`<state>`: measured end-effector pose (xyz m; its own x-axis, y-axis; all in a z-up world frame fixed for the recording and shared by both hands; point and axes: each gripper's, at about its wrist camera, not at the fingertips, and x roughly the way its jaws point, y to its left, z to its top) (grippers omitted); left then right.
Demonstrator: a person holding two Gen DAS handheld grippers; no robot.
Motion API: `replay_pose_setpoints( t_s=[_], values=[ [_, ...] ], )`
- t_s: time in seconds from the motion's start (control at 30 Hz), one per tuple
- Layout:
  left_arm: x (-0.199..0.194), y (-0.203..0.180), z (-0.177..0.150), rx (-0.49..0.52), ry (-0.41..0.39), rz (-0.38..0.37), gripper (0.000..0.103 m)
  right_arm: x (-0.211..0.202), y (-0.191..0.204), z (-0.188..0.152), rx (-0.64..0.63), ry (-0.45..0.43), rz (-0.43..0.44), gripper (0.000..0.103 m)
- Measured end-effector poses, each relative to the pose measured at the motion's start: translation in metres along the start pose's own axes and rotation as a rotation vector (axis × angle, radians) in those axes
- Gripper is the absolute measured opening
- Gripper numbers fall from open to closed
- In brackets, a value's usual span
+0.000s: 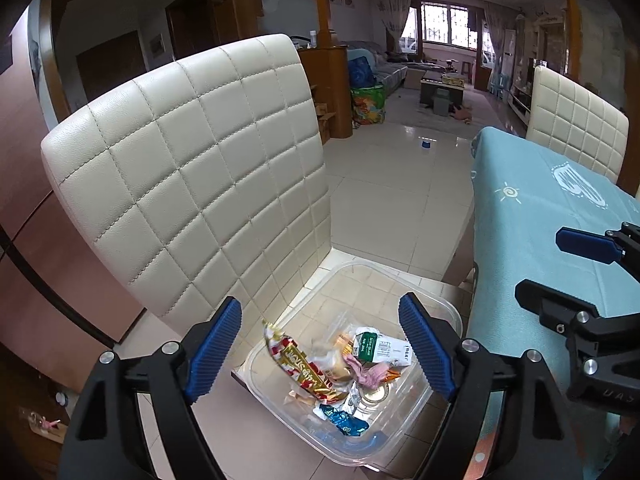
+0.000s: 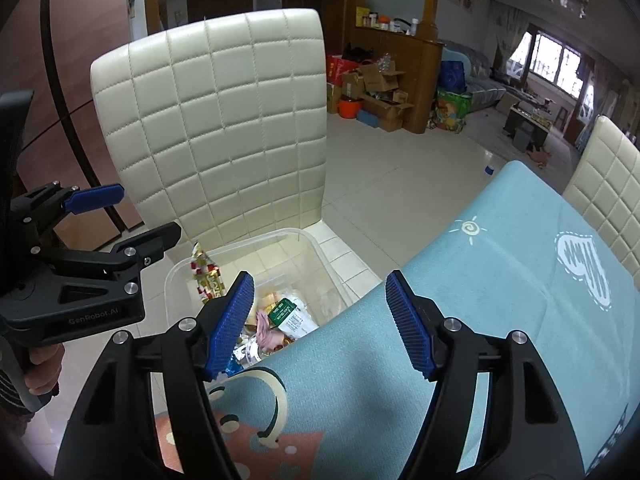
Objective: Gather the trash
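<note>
Two claws, both spread wide, empty. Left wrist view: left claw [image 1: 320,354] above clear bin [image 1: 440,308] of wrappers [image 1: 316,364] on chair seat. Right wrist view: right claw [image 2: 320,324] over worktop [image 2: 500,280] edge, bin [image 2: 240,244] just beyond.

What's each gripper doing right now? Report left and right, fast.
Left gripper: open, holding nothing, above the clear bin of wrappers.
Right gripper: open, holding nothing, over the edge of the blue tablecloth.

Soft daylight from the far window [image 1: 446,24] — sharp centre, fisheye-bent edges, dark vignetted corners.
</note>
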<state>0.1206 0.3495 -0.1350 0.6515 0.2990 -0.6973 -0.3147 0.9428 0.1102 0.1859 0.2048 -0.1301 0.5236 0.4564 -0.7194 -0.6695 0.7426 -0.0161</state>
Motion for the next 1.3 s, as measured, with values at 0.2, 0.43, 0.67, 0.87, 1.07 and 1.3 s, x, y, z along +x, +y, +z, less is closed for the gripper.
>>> replay_pose_setpoints(
  t_s=[0.2, 0.43, 0.67, 0.87, 1.07, 1.3],
  values=[
    [-0.015, -0.003, 0.005, -0.019, -0.020, -0.013, 0.079, -0.033, -0.010, -0.003, 0.096, -0.082, -0.062, 0.083],
    [-0.058, -0.018, 0.018, -0.054, -0.103, -0.057, 0.079, -0.098, -0.022, -0.005, 0.171, -0.174, -0.249, 0.090],
    [-0.110, -0.052, 0.035, -0.004, -0.205, -0.124, 0.079, -0.178, -0.047, -0.015, 0.276, -0.264, -0.416, 0.095],
    [-0.148, -0.082, 0.042, 0.035, -0.287, -0.207, 0.079, -0.231, -0.056, -0.029, 0.294, -0.327, -0.541, 0.099],
    [-0.174, -0.102, 0.042, 0.071, -0.330, -0.238, 0.079, -0.257, -0.058, -0.041, 0.312, -0.362, -0.577, 0.099],
    [-0.192, -0.111, 0.039, 0.090, -0.359, -0.234, 0.079, -0.271, -0.064, -0.047, 0.325, -0.387, -0.608, 0.099]
  ],
)
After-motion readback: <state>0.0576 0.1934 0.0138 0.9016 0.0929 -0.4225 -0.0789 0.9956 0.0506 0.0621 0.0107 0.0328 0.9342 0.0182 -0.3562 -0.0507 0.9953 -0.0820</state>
